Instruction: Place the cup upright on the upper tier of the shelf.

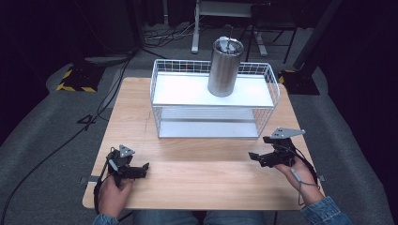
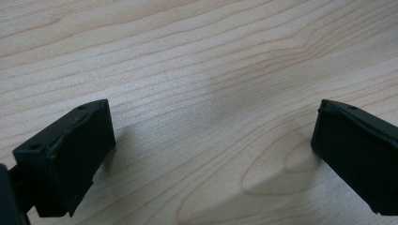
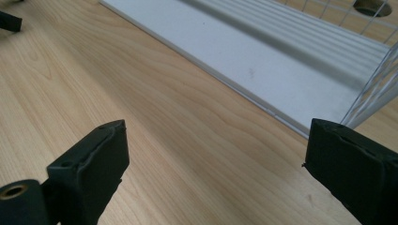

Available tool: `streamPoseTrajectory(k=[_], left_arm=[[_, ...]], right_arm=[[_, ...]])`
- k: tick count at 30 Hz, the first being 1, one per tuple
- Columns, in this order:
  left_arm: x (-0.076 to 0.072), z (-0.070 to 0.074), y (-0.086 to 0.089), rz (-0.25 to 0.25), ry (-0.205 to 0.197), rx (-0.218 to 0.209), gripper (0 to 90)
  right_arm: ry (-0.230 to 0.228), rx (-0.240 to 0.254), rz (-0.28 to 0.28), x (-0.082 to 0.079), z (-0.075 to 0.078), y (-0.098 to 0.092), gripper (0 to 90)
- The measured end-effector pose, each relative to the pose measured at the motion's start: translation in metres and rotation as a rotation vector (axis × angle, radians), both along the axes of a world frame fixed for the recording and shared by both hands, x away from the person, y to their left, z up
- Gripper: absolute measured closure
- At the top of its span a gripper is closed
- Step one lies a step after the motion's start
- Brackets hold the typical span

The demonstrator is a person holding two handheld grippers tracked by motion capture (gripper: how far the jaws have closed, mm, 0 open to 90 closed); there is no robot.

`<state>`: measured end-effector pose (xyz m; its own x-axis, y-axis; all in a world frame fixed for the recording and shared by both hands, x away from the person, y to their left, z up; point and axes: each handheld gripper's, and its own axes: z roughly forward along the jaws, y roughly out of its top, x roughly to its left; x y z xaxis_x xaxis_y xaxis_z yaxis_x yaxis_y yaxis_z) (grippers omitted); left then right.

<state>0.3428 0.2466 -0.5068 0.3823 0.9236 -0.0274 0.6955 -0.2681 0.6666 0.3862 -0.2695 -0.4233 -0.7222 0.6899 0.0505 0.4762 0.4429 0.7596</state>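
Steel cylindrical tumbler [image 1: 225, 67] stands atop the white wire rack [image 1: 213, 100] near the table's [image 1: 197, 173] far edge; left gripper [image 1: 133, 170] and right gripper [image 1: 261, 158] rest released near its front corners.

The high view is lit from above: the table [image 1: 197, 178] and the white shelf [image 1: 213, 90] are bright, while the surrounding floor falls off into near-black at the corners. The metal canister [image 1: 225, 68] carries soft highlights down its side. That picture is slightly soft and grainy. In the left gripper view, the jaws cast diffuse shadows onto sharply focused wood grain. In the right gripper view, the near jaws are a little blurred, and the white board [image 3: 263, 65] looks evenly lit without glare.
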Motion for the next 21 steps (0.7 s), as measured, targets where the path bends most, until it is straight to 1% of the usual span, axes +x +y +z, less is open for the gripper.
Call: streamPoseTrajectory(k=[3,4,5,6,7,9,11,12,14,15,18,20,21], left_arm=[[0.000,0.000,0.000,0.000,0.000,0.000,0.3],[0.000,0.000,0.000,0.001,0.000,0.000,0.3],[0.000,0.000,0.000,0.000,0.000,0.000,0.3],[0.000,0.000,0.000,0.000,0.000,0.000,0.3],[0.000,0.000,0.000,0.000,0.000,0.000,0.3],[0.000,0.000,0.000,0.000,0.000,0.000,0.3],[0.000,0.000,0.000,0.000,0.000,0.000,0.3],[0.000,0.000,0.000,0.000,0.000,0.000,0.3],[0.000,0.000,0.000,0.001,0.000,0.000,0.3],[0.000,0.000,0.000,0.000,0.000,0.000,0.3],[0.000,0.000,0.000,0.000,0.000,0.000,0.3],[0.000,0.000,0.000,0.001,0.000,0.000,0.3],[0.000,0.000,0.000,0.001,0.000,-0.001,0.3]], right_arm=[[0.008,-0.003,0.002,-0.002,-0.009,0.002,6.8],[0.017,-0.006,0.004,-0.003,-0.015,0.003,6.9],[0.017,-0.006,0.004,-0.003,-0.015,0.003,6.9],[0.024,-0.007,0.004,-0.004,-0.020,0.003,7.1],[0.024,-0.007,0.004,-0.004,-0.020,0.003,7.1],[0.028,-0.016,0.001,-0.006,-0.030,0.004,7.1],[0.025,-0.020,-0.002,-0.007,-0.032,0.004,7.1],[0.032,-0.019,-0.001,-0.009,-0.040,0.005,7.3],[0.039,-0.024,0.000,-0.010,-0.045,0.005,7.4],[0.039,-0.024,0.000,-0.010,-0.045,0.005,7.4],[0.041,-0.040,0.000,-0.013,-0.054,0.008,7.7],[0.041,-0.042,0.000,-0.013,-0.056,0.008,7.7],[0.040,-0.048,-0.001,-0.014,-0.059,0.009,8.1]])
